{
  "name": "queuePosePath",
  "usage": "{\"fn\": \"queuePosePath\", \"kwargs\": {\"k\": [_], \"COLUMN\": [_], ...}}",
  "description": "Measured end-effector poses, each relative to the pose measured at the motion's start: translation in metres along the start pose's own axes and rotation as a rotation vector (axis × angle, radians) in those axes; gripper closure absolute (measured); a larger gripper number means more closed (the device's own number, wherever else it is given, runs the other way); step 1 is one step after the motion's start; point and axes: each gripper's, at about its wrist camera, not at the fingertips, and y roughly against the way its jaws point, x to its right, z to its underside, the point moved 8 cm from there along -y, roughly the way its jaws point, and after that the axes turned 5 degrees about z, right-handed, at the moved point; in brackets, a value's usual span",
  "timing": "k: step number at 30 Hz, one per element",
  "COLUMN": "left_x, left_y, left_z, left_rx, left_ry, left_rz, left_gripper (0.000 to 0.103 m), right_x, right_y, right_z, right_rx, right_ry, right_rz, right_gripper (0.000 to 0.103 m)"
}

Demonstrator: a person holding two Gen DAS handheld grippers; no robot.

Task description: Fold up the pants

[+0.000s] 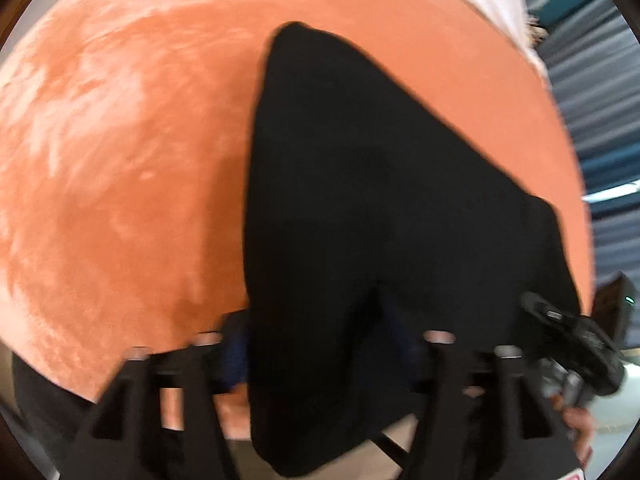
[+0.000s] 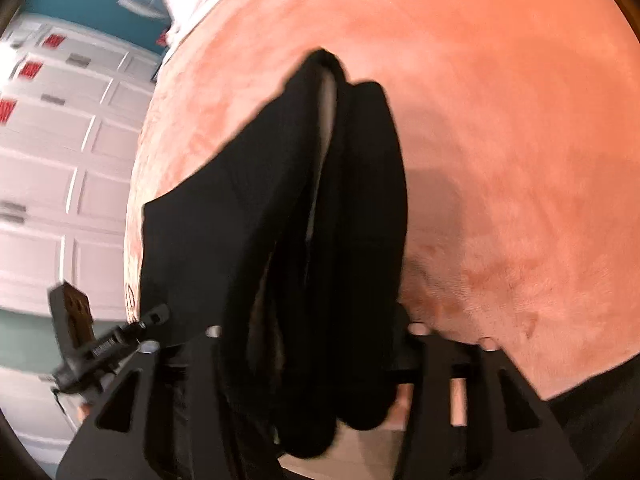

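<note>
Black pants [image 1: 360,220] hang over an orange plush blanket [image 1: 120,160], draped between the fingers of both hand-held grippers. The left gripper [image 1: 320,344] has cloth between its spread fingers; whether they pinch it cannot be told. The right gripper [image 2: 316,336] likewise straddles bunched folds, grip unclear. White panelled doors [image 2: 60,180] stand left of the blanket.
</note>
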Motion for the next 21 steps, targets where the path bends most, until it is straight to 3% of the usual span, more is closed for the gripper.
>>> {"fn": "queuePosePath", "kwargs": {"k": [1, 2, 9, 15, 17, 19, 20, 21], "left_x": [-0.004, -0.008, -0.012, -0.011, -0.009, -0.013, -0.013, -0.01], "left_y": [-0.001, -0.003, -0.012, -0.016, -0.018, -0.011, -0.009, -0.009], "left_z": [-0.002, -0.003, -0.008, -0.002, -0.003, 0.002, 0.003, 0.004], "left_rx": [0.012, 0.016, 0.016, 0.024, 0.02, 0.013, 0.01, 0.005], "left_ry": [0.01, 0.023, 0.05, 0.07, 0.071, 0.077, 0.083, 0.087], "left_rz": [-0.037, -0.075, -0.061, -0.063, -0.059, -0.036, -0.021, 0.013], "left_gripper": [0.012, 0.005, 0.005, 0.005, 0.005, 0.009, 0.014, 0.026], "right_x": [0.003, 0.005, -0.012, -0.017, -0.013, -0.008, -0.006, -0.006], "right_y": [-0.003, -0.005, -0.011, -0.015, -0.012, -0.01, -0.008, -0.005], "right_z": [-0.001, -0.003, -0.001, -0.001, -0.002, -0.002, -0.001, 0.0], "right_rx": [-0.004, -0.002, 0.004, 0.022, 0.027, 0.034, 0.038, 0.044], "right_ry": [-0.023, -0.049, 0.03, 0.041, 0.019, 0.015, 0.017, 0.014], "right_rz": [-0.023, -0.054, -0.039, 0.0, -0.015, 0.018, 0.032, 0.026], "right_gripper": [0.036, 0.035, 0.008, 0.005, 0.007, 0.026, 0.031, 0.044]}}
